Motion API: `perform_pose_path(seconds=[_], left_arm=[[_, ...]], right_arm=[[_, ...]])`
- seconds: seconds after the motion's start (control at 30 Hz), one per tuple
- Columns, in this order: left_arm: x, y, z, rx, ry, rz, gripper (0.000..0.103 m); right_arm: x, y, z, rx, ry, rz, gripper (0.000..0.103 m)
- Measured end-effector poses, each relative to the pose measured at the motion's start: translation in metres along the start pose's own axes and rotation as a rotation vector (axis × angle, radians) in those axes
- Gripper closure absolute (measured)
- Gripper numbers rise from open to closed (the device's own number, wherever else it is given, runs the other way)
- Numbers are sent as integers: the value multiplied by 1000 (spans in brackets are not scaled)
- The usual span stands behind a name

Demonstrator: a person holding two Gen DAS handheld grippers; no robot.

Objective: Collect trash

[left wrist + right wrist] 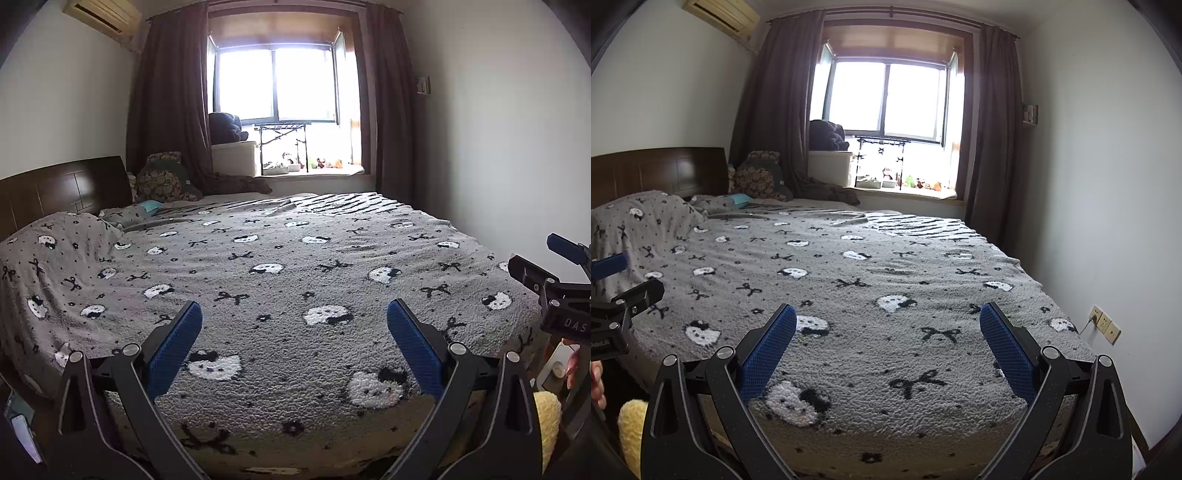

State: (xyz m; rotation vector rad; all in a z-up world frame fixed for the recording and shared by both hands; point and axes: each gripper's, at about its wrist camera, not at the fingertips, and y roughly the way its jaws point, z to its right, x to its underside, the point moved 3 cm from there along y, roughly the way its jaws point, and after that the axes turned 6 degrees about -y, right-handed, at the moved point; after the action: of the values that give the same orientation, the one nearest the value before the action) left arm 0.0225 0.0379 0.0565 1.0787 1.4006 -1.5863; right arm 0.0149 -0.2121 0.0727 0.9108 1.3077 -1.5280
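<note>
My left gripper is open and empty, held over the near end of a bed with a grey cat-and-bow blanket. My right gripper is also open and empty over the same blanket. The right gripper's body shows at the right edge of the left wrist view, and the left gripper's body shows at the left edge of the right wrist view. A small light blue item lies near the pillows, and it shows in the right wrist view. I cannot tell whether it is trash.
A dark wooden headboard and a covered pillow are at the left. A patterned cushion sits by the brown curtains. The window sill holds small toys and a rack. A wall socket is at the right.
</note>
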Motion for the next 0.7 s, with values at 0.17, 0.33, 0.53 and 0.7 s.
perform_pose_path(seconds=[0.17,0.33,0.53,0.7], left_arm=[[1,0,0,-1,-1,-2,8],[1,0,0,-2,-1,-2,8],[2,-1,0,-6,6,0,8],[-1,-2,-2,-7,-9,8,8]], right_arm=[[0,0,0,-1,1,-1,3],[1,0,0,-2,1,-2,3],[2,0,-1,0,1,-2,3],[3,1,0,3,3,-3,3]])
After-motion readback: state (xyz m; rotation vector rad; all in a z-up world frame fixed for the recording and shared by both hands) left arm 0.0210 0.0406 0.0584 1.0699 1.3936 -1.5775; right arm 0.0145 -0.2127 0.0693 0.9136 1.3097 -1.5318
